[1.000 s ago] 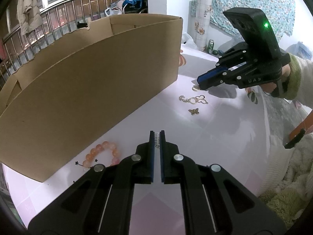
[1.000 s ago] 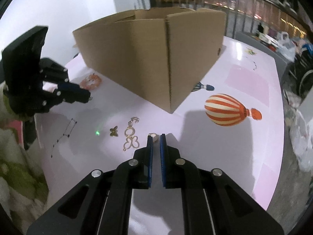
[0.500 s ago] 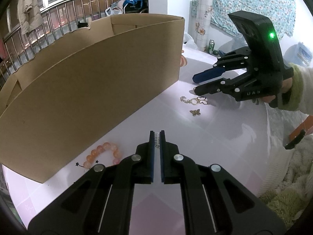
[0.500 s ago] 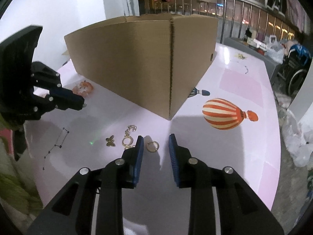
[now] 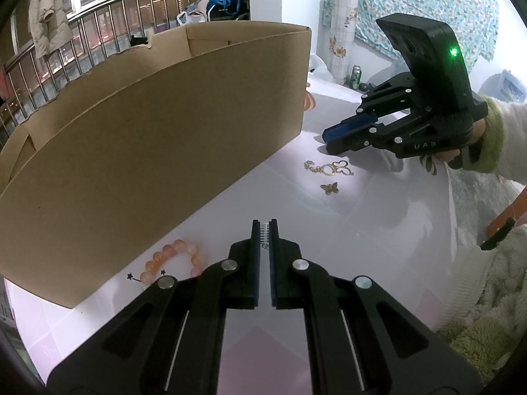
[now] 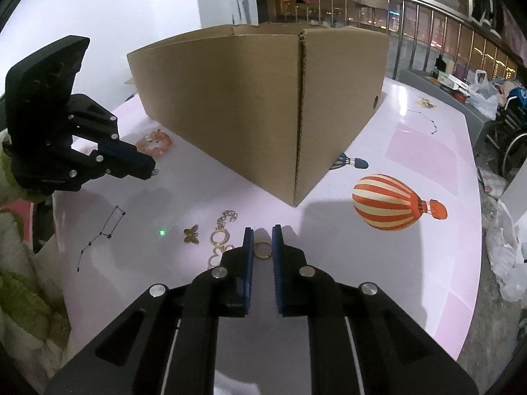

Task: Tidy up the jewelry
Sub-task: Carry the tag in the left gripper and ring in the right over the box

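In the left wrist view my left gripper [image 5: 264, 230] is shut on a small silver toothed piece [image 5: 264, 228], held just above the table. My right gripper [image 6: 262, 240] is closing its jaws on a small gold ring [image 6: 262, 249] that lies on the table, and the blue pads meet its sides. A gold butterfly charm [image 6: 191, 234] and a gold chain piece with a ring and butterfly outline [image 6: 221, 237] lie just left of it. A pink bead bracelet [image 5: 174, 260] rests by the open cardboard box [image 5: 158, 138], to the left of my left gripper.
The tall box [image 6: 263, 115] takes up the middle of the pale pink table [image 6: 411, 151]. Balloon pictures [image 6: 392, 202] and star-line drawings [image 6: 102, 230] are printed on the tabletop. The table's edge curves off at the right, and fuzzy sleeves [image 5: 494, 296] sit near me.
My right gripper opened, slid forward so the gold ring sits between its fingers, then closed in on it. The left gripper kept still with its silver piece.
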{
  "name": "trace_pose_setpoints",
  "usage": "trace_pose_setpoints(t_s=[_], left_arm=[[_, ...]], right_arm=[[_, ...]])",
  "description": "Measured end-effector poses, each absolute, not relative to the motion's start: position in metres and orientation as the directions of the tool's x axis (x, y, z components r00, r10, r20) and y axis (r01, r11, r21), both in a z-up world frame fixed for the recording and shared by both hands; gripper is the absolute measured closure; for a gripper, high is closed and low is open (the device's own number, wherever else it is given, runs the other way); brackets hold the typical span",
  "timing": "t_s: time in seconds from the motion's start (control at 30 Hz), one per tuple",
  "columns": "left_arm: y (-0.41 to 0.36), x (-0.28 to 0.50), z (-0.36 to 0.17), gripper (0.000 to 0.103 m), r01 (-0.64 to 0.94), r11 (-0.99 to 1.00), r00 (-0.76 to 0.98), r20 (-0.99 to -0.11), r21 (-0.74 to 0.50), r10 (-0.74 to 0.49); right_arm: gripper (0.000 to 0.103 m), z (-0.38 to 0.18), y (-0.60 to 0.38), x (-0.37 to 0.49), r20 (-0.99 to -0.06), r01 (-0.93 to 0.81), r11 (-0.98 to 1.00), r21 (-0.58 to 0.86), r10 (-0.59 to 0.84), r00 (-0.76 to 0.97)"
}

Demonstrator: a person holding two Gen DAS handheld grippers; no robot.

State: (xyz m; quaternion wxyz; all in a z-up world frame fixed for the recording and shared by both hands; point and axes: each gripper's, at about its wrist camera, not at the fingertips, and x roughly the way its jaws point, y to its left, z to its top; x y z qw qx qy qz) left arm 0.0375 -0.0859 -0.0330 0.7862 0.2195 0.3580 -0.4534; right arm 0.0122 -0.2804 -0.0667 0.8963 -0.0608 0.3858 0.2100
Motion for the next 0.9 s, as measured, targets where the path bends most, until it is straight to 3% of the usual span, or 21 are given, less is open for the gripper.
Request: trace_pose_setpoints(t_s=[0.43,0.77,0.9], left_arm=[[-0.075,0.031,-0.023,0.099,0.874,0.485,0.353,-0.735,0.038,-0.579],[-0.055,0.027,0.052,0.099,0.863,0.493,0.449,-0.615,0.111,-0.648],[-0.059,0.054,0.078,0.099,0.849,0.510,0.484,-0.584,0.135,-0.651]], right_arm=[[0.092,-0.034,-0.281,-0.005,-0.686,-0.422,0.907,0.017,0.318,0.655],[0.092,0.060,-0.258,0.004,-0.539,-0.486,0.873,-0.039,0.391,0.746],[0.092,0.076,-0.242,0.036,-0.532,-0.517,0.853,-0.067,0.408,0.742]])
